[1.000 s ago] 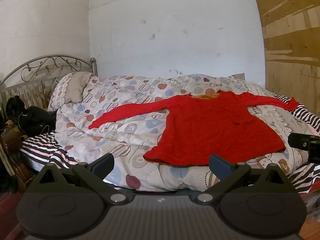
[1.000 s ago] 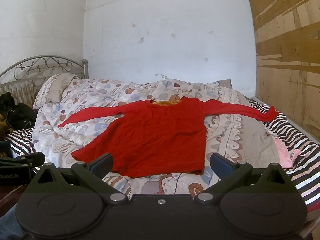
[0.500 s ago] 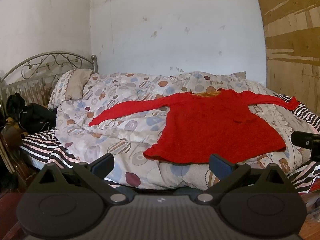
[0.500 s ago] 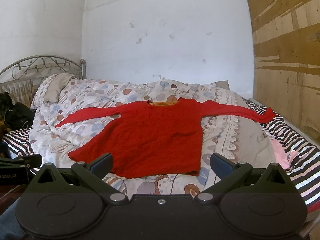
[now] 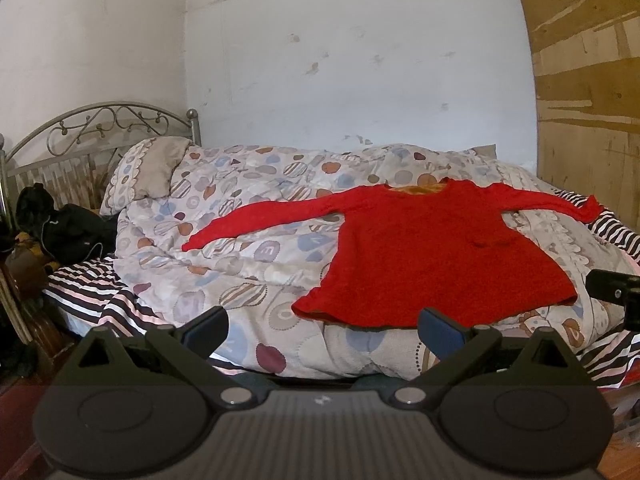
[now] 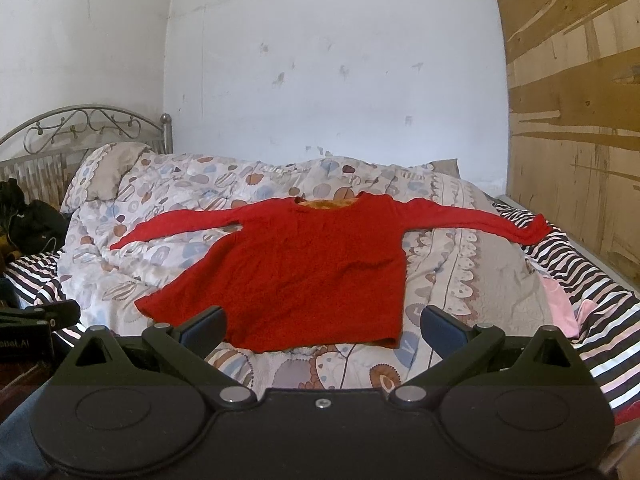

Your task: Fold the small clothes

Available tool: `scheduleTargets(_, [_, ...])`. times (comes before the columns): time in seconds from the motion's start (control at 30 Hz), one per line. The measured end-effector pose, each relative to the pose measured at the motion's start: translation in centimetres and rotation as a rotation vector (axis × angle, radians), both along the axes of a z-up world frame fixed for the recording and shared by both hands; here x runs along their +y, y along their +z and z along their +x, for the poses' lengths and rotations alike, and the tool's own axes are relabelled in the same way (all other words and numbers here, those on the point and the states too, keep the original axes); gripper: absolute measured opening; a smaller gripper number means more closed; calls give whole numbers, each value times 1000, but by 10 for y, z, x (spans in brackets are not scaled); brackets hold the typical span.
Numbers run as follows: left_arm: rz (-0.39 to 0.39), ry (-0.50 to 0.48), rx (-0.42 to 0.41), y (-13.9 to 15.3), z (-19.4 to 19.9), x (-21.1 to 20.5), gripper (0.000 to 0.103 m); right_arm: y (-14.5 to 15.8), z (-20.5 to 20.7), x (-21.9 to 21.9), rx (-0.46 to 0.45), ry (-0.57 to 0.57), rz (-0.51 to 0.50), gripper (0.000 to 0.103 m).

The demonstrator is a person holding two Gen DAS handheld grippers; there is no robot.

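White plaster walls and a wooden panel close in a bed with a metal scrollwork headboard (image 5: pixel 100 128) at nine o'clock. Spread flat on the patterned quilt (image 5: pixel 256 248) lies a red long-sleeved top (image 5: pixel 436 256), both sleeves stretched wide, neckline toward the wall at twelve o'clock and hem toward the cameras. A pillow (image 5: pixel 156 168) rests by the headboard, dark clothes (image 5: pixel 64 228) are heaped at the bed's nine o'clock edge, and a striped sheet (image 6: pixel 592 280) with a pink cloth (image 6: pixel 560 304) shows at three o'clock. The left gripper (image 5: pixel 322 330) hovers short of the hem, fingers wide apart and holding nothing; the right gripper (image 6: pixel 322 326) does the same, also spread and empty. Compared with a second ago, both cameras have eased slightly closer to the bed, while the top lies unchanged.
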State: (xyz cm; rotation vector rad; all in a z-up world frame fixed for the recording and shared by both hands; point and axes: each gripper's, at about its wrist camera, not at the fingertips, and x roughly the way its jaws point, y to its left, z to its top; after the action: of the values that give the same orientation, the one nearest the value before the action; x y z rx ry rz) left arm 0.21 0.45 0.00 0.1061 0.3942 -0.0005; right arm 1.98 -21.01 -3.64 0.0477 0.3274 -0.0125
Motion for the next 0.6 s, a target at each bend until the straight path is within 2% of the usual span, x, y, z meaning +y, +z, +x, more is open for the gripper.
scheduleTargets(0.6, [-2,-2,2,0,1,2,103,-1,0,1,1,0,-4,103])
